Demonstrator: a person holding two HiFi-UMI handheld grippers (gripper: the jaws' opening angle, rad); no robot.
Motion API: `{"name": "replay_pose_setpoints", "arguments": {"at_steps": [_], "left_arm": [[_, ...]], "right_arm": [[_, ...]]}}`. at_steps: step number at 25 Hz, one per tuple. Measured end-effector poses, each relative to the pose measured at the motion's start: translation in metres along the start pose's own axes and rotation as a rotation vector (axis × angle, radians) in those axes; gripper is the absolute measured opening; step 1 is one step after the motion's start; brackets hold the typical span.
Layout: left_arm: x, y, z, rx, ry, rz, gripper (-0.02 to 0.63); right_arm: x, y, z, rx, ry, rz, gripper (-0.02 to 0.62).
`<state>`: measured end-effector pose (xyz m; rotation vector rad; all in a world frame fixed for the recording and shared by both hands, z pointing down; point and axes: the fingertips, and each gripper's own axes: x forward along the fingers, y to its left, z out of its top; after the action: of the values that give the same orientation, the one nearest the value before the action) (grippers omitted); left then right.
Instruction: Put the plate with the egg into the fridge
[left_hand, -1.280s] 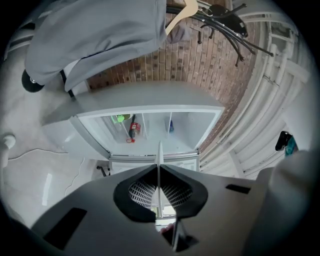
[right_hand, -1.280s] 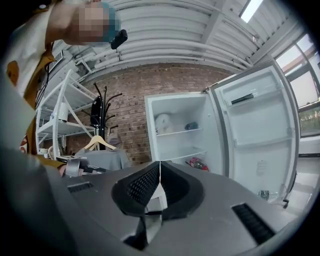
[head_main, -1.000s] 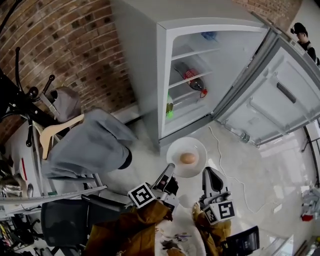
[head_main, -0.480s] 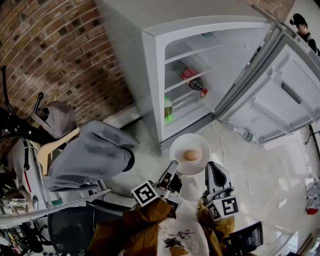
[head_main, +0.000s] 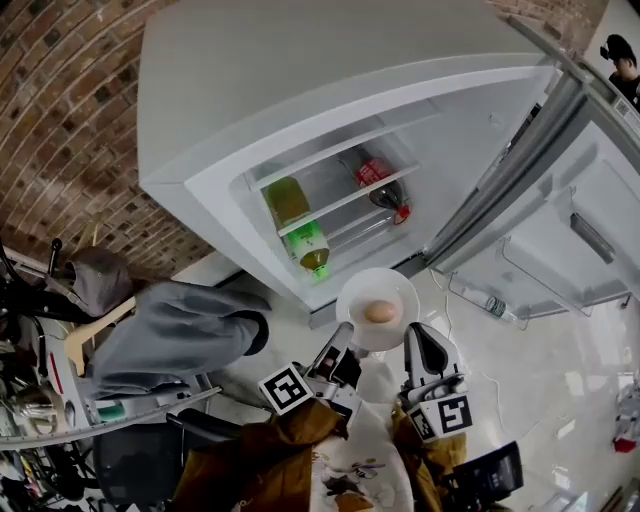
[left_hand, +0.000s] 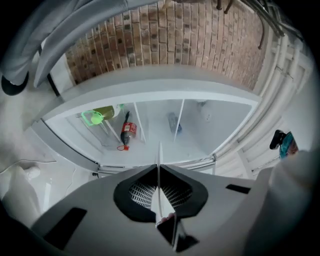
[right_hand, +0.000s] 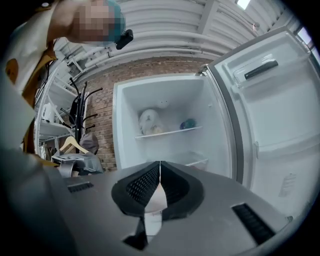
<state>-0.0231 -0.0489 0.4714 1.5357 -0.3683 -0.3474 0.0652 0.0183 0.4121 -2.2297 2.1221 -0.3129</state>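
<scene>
You have the plate (head_main: 352, 298) up in the air between both grippers. The left gripper (head_main: 343, 332) is pinched tight on the near-left rim and the right gripper (head_main: 417, 336) on the near-right rim. Each gripper view shows the thin white edge caught between closed jaws. The egg (head_main: 379, 312) sits about mid-plate, and the plate looks level, so the load seems safe for now. The fridge (head_main: 300, 90) stands open in front of you, with its door (head_main: 590, 210) swung wide to your right, so nothing needs opening. In the head view the plate hangs over the floor (head_main: 520, 370), just outside the lower edge of the opening, and none of it appears to be inside. By that reading the pickup and most of the approach are done, and all of the placing is left. You will need to pass the plate through the opening, set it flat on a shelf (head_main: 340, 200), let go with both grippers and draw them back out. The shelves nearest you hold a green bottle (head_main: 300, 235) and a red-label bottle (head_main: 378, 178) lying down, so pick a spot with room beside or above them. Keep both grippers at the same height as you go in, since a tilt would let the egg roll off.
</scene>
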Motion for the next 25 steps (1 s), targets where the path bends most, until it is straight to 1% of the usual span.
{"name": "replay_pose_setpoints", "arguments": {"at_steps": [7, 10, 13, 18, 22, 25], "left_arm": [[0.066, -0.008, -0.011, 0.033, -0.005, -0.002, 0.02], [0.091, -0.011, -0.01, 0.047, -0.032, -0.001, 0.02], [0.109, -0.014, -0.007, 0.047, -0.076, -0.005, 0.019], [0.125, -0.011, -0.002, 0.041, -0.157, 0.015, 0.02], [0.129, -0.007, 0.002, 0.059, -0.205, 0.048, 0.02], [0.126, -0.009, 0.009, 0.063, -0.249, 0.052, 0.019]], "right_arm": [[0.022, -0.058, 0.025, -0.02, -0.021, 0.025, 0.007], [0.034, -0.08, 0.034, -0.02, -0.026, 0.056, 0.006], [0.049, -0.097, 0.039, -0.015, -0.021, 0.105, 0.006], [0.068, -0.112, 0.043, -0.007, -0.003, 0.189, 0.006], [0.078, -0.117, 0.048, -0.014, -0.005, 0.255, 0.006], [0.085, -0.116, 0.046, 0.0, -0.002, 0.288, 0.006]]}}
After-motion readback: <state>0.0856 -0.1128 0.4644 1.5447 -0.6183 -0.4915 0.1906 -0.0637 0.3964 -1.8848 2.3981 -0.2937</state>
